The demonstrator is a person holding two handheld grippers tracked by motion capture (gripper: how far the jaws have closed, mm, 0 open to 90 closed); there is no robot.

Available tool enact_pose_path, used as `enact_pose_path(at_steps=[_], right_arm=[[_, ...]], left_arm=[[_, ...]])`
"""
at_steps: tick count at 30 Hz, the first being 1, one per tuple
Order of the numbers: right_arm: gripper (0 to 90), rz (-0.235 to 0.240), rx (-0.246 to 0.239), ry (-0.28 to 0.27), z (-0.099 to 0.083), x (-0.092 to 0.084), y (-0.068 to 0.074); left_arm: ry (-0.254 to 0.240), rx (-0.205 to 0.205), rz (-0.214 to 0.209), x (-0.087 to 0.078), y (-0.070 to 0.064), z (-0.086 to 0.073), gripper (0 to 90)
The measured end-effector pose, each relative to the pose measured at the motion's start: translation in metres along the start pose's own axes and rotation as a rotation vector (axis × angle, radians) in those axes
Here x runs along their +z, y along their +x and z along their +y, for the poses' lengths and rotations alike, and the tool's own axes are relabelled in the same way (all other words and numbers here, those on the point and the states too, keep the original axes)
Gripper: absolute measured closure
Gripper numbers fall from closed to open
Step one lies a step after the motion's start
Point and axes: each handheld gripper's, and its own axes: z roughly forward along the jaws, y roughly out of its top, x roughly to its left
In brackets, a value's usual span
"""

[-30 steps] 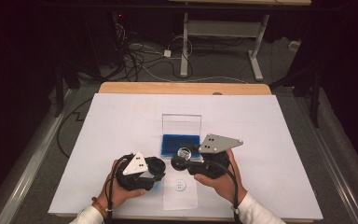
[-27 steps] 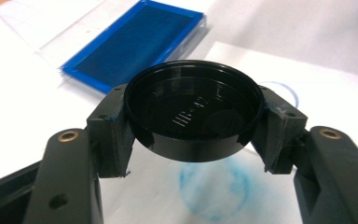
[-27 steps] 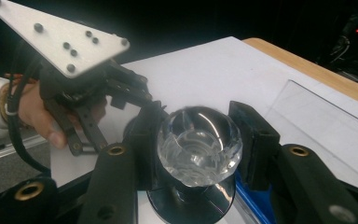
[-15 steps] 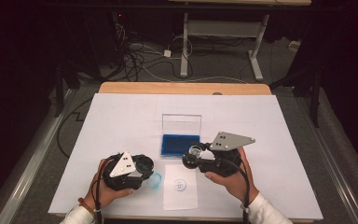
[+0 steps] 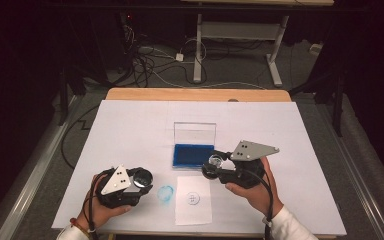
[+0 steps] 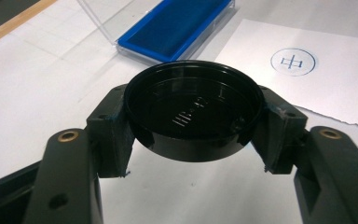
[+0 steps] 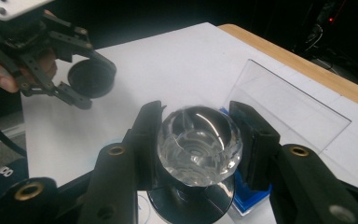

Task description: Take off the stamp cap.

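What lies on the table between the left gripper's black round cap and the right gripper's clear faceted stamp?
In the high view, a faint blue smudge and a small white paper bearing a round blue stamp mark.

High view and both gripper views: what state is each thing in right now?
Black cap: off the stamp, clamped in the left gripper.
Clear stamp: uncapped, clamped in the right gripper.
Ink pad case: lid open, upright.
Paper slip: flat, already stamped in blue.
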Motion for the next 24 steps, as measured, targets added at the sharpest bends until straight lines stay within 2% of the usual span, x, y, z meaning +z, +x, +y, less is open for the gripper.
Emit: enact_pose_path(at_steps=[7,18,24], right_arm=[[57.1,-0.017,0.006,0.001,0.000,-0.002,-0.005],[57.1,-0.042,0.007,0.008,-0.003,-0.006,-0.009],[57.1,-0.053,0.010,0.010,-0.004,-0.008,-0.011]], left_arm=[[0.005,-0.032,0.006,-0.007,0.002,-0.012,36.8],[0.027,-0.044,-0.005,-0.008,0.005,-0.020,36.8],[0.032,-0.031,-0.006,-0.006,0.006,-0.019,36.8]])
